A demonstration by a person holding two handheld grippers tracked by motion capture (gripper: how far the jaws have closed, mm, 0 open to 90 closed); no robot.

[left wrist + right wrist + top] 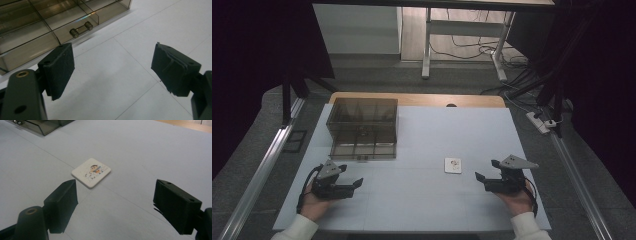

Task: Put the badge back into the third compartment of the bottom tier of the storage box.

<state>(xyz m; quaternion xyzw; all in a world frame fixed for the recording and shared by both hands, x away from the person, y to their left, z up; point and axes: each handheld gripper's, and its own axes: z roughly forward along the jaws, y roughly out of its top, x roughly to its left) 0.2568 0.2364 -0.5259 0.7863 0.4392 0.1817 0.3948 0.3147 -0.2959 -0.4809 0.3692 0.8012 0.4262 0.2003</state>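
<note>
A small white square tile (453, 165) with a cartoon figure printed on it lies flat on the white table top. In the right gripper view the tile (91, 172) rests a short way ahead of the jaws, nearer the left one. My right gripper (482, 177) is open and holds nothing (113, 203). My left gripper (357, 183) sits at the front left, open as well, with bare table between its pads (111, 71). A smoky clear plastic box (363, 127) with compartments and a small front handle (81, 29) stands just beyond the left gripper.
The white mat (422, 200) ends at the near edge by the person's sleeves. A wooden strip (417, 99) runs along the table's far edge. Beyond it are desk legs and cables on the floor (472, 50). A power strip (539, 122) lies off the right side.
</note>
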